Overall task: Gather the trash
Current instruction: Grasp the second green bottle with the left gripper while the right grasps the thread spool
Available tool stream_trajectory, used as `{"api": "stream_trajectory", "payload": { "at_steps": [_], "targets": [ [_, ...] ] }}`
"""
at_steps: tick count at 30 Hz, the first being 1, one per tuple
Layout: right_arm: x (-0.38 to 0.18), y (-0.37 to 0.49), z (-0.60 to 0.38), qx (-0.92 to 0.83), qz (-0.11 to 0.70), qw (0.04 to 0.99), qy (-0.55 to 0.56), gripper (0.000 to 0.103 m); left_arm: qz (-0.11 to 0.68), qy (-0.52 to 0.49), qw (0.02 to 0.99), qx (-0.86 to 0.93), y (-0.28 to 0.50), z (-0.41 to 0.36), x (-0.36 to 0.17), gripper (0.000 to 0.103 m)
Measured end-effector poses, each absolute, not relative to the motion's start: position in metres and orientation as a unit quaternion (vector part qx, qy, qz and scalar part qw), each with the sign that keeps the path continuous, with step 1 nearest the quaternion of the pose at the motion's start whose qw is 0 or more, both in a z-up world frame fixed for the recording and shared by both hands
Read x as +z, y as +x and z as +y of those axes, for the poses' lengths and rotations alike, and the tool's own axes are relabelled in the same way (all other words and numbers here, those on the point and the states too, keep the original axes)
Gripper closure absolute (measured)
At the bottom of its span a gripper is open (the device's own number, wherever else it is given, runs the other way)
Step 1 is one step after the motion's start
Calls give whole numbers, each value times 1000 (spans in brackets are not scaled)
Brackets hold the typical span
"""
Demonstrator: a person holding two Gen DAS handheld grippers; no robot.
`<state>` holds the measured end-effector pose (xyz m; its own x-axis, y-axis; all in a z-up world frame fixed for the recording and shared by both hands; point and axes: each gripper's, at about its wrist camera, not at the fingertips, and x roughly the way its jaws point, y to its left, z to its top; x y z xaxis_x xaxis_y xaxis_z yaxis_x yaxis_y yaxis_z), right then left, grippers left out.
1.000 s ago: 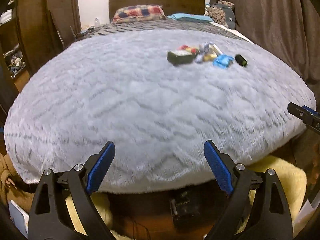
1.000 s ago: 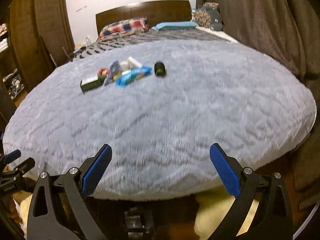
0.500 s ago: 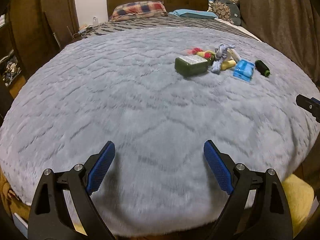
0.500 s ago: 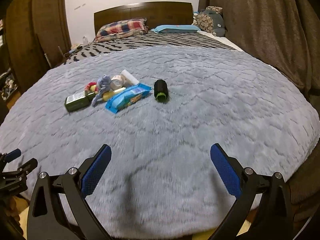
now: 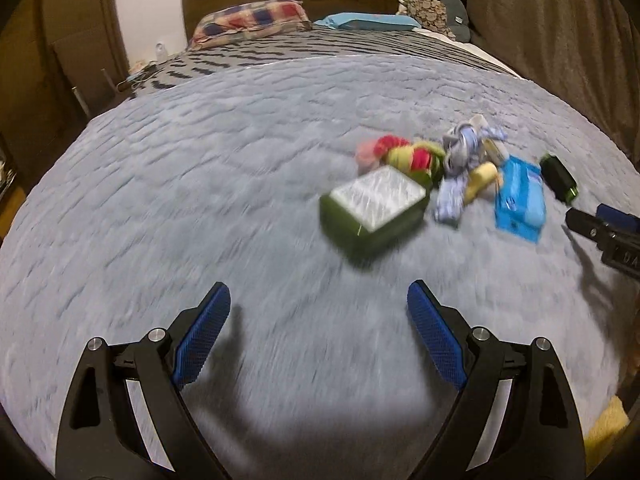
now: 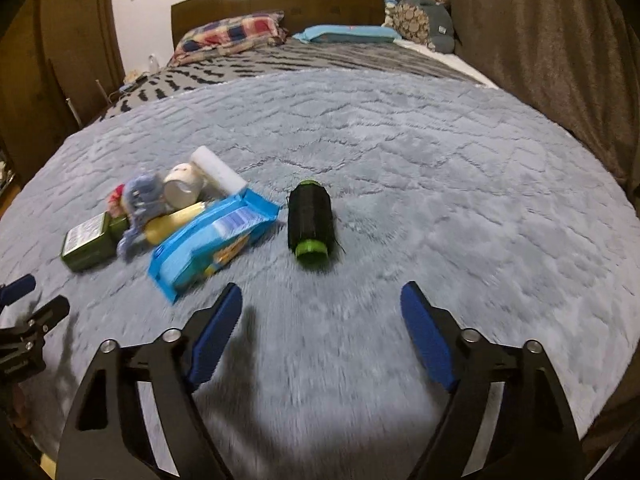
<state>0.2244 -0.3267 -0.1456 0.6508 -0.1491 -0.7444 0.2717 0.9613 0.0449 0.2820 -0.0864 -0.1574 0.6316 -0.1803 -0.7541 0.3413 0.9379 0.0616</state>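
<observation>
One green box (image 5: 374, 210), one blue packet (image 6: 212, 240), perhaps

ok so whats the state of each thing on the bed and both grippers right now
left gripper: jaws open, empty
right gripper: jaws just been closing, open, nothing between them
black spool: on its side, apart from the pile
blue packet: flat, untouched
green box: lying on the blanket
white cup: tipped over

- A home bedroom: a bed under a grey plush blanket (image 6: 400, 160), with a wooden headboard (image 6: 280, 0)
- Pillows (image 6: 232, 36) lie at its head
- Brown curtains (image 6: 540, 40) hang alongside
</observation>
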Motion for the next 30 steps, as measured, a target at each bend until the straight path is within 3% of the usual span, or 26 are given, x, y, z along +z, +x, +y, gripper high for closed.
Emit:
{"api": "stream_trajectory", "payload": {
  "at_steps": [7, 9, 12, 14, 15, 30],
  "targets": [
    [-149, 258, -328, -119, 413, 901, 62, 23, 417, 122, 884, -173, 323, -117, -166, 18],
    [-150, 264, -329, -120, 417, 899, 63, 29, 419, 125, 881, -182, 331, -122, -167, 18],
    [-151, 268, -331, -125, 417, 898, 63, 46, 421, 118, 877, -201, 337, -127, -167, 38],
    [-150, 266, -333, -123, 413, 900, 66, 70, 419, 119, 875, -212, 336, -128, -166, 47],
    [-149, 264, -334, -118, 411, 901, 70, 76, 415, 124, 876, -210, 333, -130, -166, 48],
    [-139, 163, -304, -69, 397, 913, 66, 76, 421, 77, 881, -199, 223, -81, -162, 48]
  ]
}}
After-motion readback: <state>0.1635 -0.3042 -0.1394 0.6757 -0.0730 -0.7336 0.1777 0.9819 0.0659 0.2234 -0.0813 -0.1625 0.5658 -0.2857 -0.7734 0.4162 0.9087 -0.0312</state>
